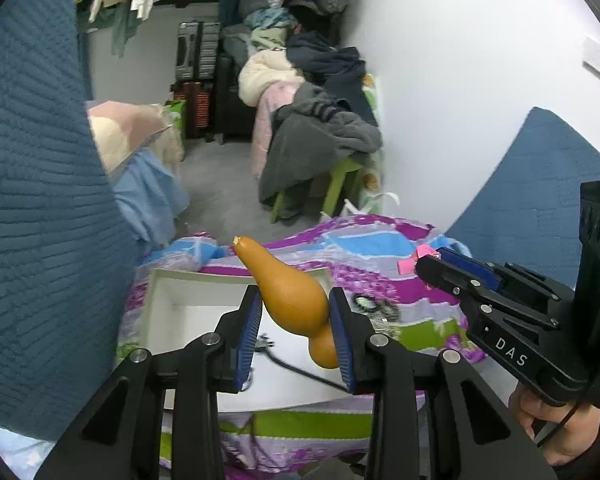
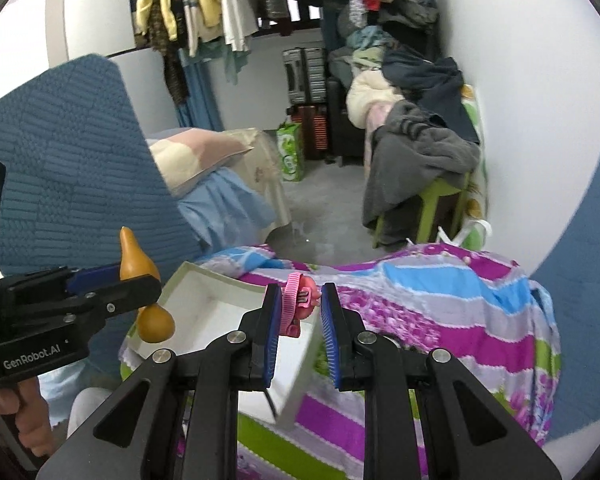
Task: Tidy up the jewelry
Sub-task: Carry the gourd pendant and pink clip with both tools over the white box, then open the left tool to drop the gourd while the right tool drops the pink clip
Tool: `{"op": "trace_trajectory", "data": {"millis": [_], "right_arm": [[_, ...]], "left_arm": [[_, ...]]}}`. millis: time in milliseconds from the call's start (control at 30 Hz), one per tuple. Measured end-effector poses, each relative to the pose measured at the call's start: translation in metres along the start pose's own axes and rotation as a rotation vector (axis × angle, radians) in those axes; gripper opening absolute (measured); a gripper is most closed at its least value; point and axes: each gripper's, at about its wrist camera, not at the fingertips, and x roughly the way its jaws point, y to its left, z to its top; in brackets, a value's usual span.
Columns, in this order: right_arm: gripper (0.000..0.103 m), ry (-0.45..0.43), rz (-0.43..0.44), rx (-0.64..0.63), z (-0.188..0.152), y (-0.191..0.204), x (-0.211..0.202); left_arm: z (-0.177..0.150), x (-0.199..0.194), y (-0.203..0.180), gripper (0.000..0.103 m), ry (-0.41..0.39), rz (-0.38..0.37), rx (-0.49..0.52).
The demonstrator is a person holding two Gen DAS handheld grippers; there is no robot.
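Two grippers are up over the bed, both loaded, so let's look at the risks. Nearest, the left gripper has its blue pads closed partway around an orange gourd-shaped ornament; the pads press on the fat bulb, with the small bulb hanging low and the thin neck poking far out past the fingertips. That smooth, rounded, tapering body looks ready to squirt forward out of a pinch, and if it drops it may miss the white box right below.

Over on the right, the right gripper is nearly closed on a small pink hair clip. The clip sits against the left pad with its ribbed strap, and I can't tell whether the right pad really touches it, so that hold looks thin. One tilt and the clip could twist loose.

A little farther, the white box rests on the patterned quilt, a soft, lumpy base, and its near wall hangs toward the bed edge in the right wrist view. A nudge from either tool could tip it. Some dark ring-like pieces lie on the quilt just right of the box, too blurred to name. The tools also ride close side by side, so they could knock together.
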Motion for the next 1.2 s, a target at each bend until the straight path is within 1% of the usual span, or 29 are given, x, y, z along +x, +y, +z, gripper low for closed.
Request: {"op": "trace_trajectory", "data": {"millis": [167,300,467,533,600,733,933,1100,1200], "right_arm": [[0.018,0.016,0.000,-0.017,0.000,0.017,0.020],[0.018,0.048,-0.006,-0.032,-0.007,0.025,0.040],[0.018,0.128,0.000,-0.044,-0.028,0.031,0.069],[0.018,0.164,0.007,-0.051,-0.038,0.035,0.082],[0.018,0.189,0.022,-0.059,-0.047,0.039,0.091],[0.018,0.237,0.010,-0.096,-0.063,0.046,0.110],[0.018,0.290,0.013,-0.101,-0.075,0.048,0.129],[0.019,0.317,0.020,-0.101,-0.079,0.046,0.136],[0.019,0.316,0.028,-0.094,-0.078,0.044,0.134]], "left_arm": [[-0.009,0.009,0.029,0.034,0.019,0.030,-0.011],[-0.018,0.026,0.052,0.034,0.050,0.043,-0.028],[-0.038,0.053,0.075,0.034,0.102,0.055,-0.051],[-0.047,0.065,0.083,0.034,0.128,0.079,-0.060],[-0.056,0.077,0.089,0.034,0.151,0.084,-0.062],[-0.071,0.094,0.103,0.034,0.195,0.078,-0.081],[-0.086,0.109,0.114,0.034,0.232,0.055,-0.118],[-0.091,0.109,0.116,0.035,0.231,0.040,-0.137],[-0.090,0.105,0.114,0.035,0.219,0.019,-0.144]]}}
